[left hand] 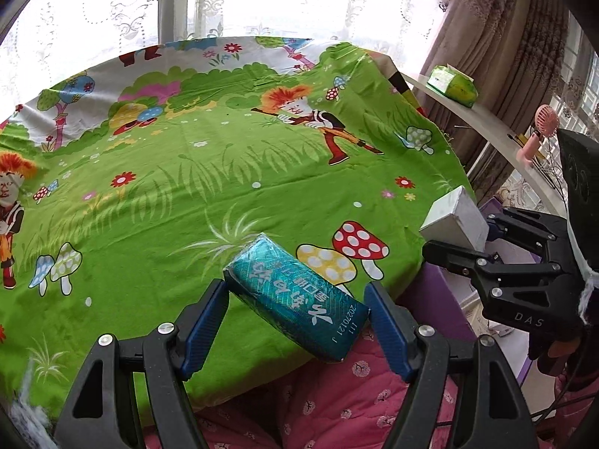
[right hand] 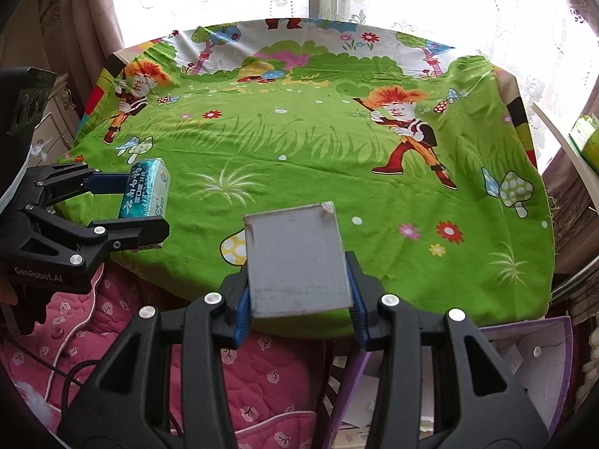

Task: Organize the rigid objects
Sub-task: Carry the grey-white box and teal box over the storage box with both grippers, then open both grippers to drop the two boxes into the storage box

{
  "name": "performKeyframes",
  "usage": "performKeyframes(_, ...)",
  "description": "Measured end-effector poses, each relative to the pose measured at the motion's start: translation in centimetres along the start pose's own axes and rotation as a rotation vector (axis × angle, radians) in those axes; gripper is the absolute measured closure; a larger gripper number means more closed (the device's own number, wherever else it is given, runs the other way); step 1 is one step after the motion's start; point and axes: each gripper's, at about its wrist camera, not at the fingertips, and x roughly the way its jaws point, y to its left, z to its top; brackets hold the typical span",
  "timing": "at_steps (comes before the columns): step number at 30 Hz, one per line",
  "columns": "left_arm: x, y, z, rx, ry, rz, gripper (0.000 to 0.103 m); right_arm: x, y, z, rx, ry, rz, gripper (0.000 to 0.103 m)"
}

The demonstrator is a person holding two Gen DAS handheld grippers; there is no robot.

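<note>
- Your left gripper (left hand: pixel 299 301) clamps a teal toothpaste box (left hand: pixel 297 295) over the table's (left hand: pixel 149 194) near edge.
- Your right gripper (right hand: pixel 297 299) grips a grey box (right hand: pixel 295 258), same edge.

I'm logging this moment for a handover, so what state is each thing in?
left gripper: shut on the teal box.
teal box: held off the table, tilted, wrapper intact.
right gripper: shut on the white box.
white box: closed, held above the table edge.
tablecloth: spread over the table, lightly creased.
tissue pack: opened at the top, resting on the white ledge.
</note>
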Motion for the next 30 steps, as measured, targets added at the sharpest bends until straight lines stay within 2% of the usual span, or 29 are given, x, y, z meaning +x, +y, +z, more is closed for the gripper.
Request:
performKeyframes(13,1.2,-11.4,0.4,0.282,0.056,-0.099,0.028,-4.6,-6.6,-5.8,0.133,0.001,-0.102,0.056)
performKeyframes(19,2.7,-16.8,0.5,0.392,0.078,-0.159,0.028,-5.9,-9.5,-8.8,0.196,0.023,-0.182,0.056)
performKeyframes(23,3.0,-20.5,0.2,0.443,0.029,-0.242,0.027,-6.6,-11.4,-10.9,0.248,0.046,-0.242,0.057)
performKeyframes(25,2.9,-22.1,0.1,0.475,-0.012,-0.251,0.027,-7.1,-12.3,-11.7,0.283,0.048,-0.271,0.056)
performKeyframes(27,2.9,-22.9,0.2,0.481,-0.018,-0.249,0.024,-7.4,-13.1,-12.4,0.304,0.054,-0.286,0.056)
performKeyframes(28,2.9,-23.2,0.3,0.479,-0.014,-0.236,0.023,-7.5,-13.4,-12.6,0.312,0.059,-0.292,0.054)
performKeyframes(30,2.5,-23.4,0.5,0.479,-0.028,-0.219,0.018,-7.7,-13.8,-13.0,0.324,0.069,-0.314,0.031)
